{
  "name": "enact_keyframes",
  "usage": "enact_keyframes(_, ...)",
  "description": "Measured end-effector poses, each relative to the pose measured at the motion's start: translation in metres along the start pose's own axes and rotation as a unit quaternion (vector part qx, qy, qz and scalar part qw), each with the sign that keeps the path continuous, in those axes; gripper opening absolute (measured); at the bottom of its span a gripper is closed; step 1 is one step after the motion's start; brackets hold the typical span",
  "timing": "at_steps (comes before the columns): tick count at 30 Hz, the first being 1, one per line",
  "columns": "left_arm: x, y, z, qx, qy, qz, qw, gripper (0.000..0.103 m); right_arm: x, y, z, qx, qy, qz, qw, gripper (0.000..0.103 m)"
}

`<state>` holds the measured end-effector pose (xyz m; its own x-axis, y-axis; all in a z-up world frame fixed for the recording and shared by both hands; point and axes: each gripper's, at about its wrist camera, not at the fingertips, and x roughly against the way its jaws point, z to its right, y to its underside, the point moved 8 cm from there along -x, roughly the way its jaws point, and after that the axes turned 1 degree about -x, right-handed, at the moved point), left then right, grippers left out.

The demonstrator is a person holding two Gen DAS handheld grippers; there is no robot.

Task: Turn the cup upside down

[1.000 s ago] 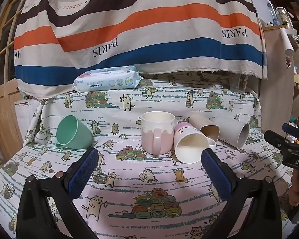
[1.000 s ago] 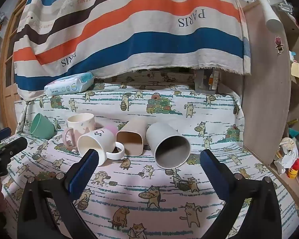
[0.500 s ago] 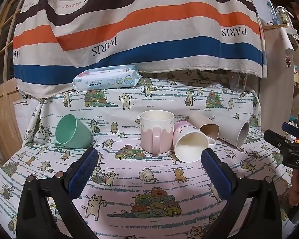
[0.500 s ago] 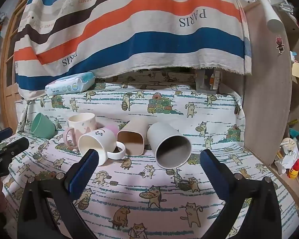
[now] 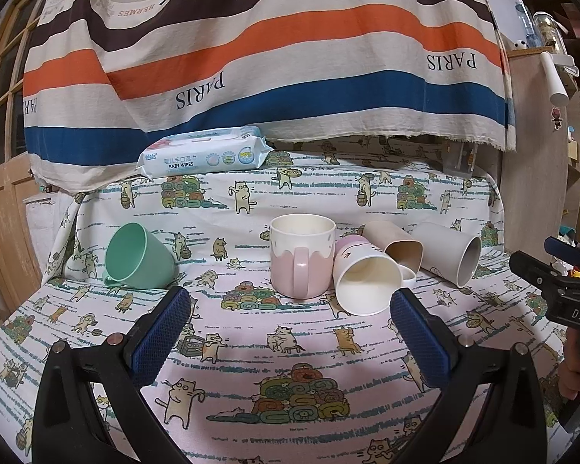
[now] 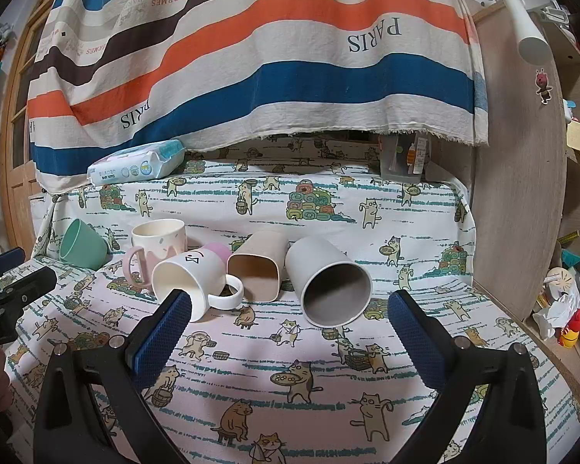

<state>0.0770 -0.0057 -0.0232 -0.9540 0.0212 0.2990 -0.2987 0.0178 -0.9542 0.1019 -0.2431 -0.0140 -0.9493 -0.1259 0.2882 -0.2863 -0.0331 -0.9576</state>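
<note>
**Q:** Where is the cup placed?

**A:** The pink mug is seen upright, mouth up, near the middle of the cat-print table. Its handle is turned toward the left gripper. The mug is judged to be the task's cup — it is the one vessel standing.

**Q:** And the line of approach?

**A:** The mug lies straight ahead of the left gripper with its long axis vertical, so that hand is taken as the nearer. The left gripper's jaws are spread wide and nothing is held. The right gripper is equally wide and empty, and is faced instead by the grey tumbler, tipped with its mouth toward it.

**Q:** What surrounds the mug?

**A:** A white mug lies on its side touching it, with a beige tumbler beyond. A green cup is tipped toward the left edge.

**Q:** Any change from a second ago?

**A:** Almost none — both views are barely shifted and no cup has been moved.
</note>
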Motion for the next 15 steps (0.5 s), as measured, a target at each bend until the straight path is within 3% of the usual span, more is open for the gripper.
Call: enact_keyframes(15,-0.0008,-0.0010,-0.0039,0.003,-0.007,0.000,1.0000,0.102,0.0005,0.0011,-0.0023,0.002,-0.003,0.001,1.000,0.102)
